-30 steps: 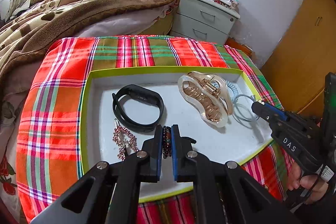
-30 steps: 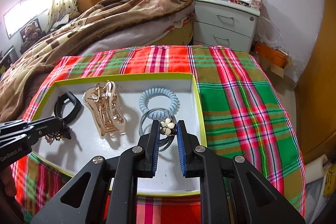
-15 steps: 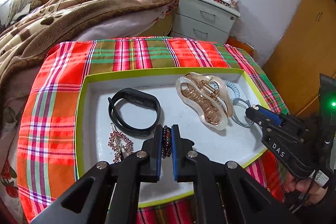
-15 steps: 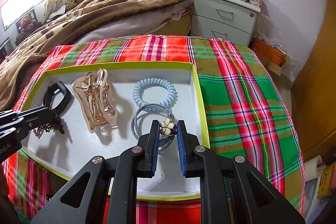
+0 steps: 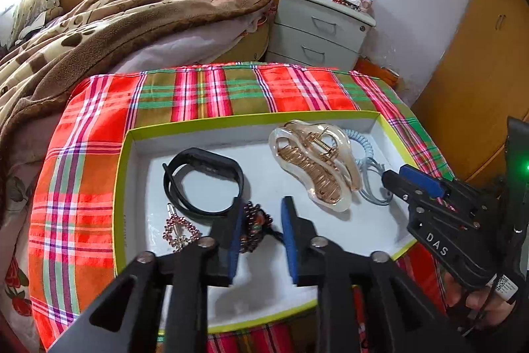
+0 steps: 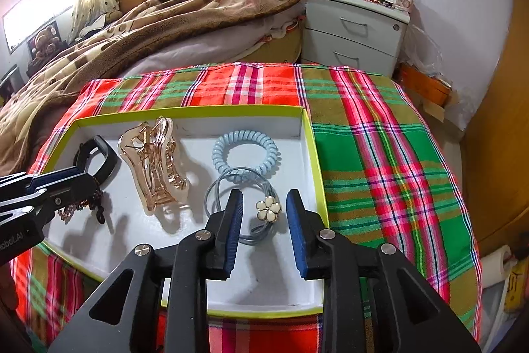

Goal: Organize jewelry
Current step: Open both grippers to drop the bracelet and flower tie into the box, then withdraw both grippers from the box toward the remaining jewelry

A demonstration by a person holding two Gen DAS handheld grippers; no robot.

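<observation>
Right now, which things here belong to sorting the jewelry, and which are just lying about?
Job: tray, beaded bracelet, flower hair tie, blue coil tie, gold hair clip, black band, beaded pin.

Lying about: blanket, nightstand, plaid cloth.

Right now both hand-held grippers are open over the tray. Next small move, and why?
Probably lift both straight up and back. The left hand-held gripper stands open around the dark red beaded bracelet, the right hand-held gripper open around the grey hair tie with a cream flower. Both pieces appear to lie inside the green-rimmed white tray, so a clean retreat avoids dragging them.
</observation>
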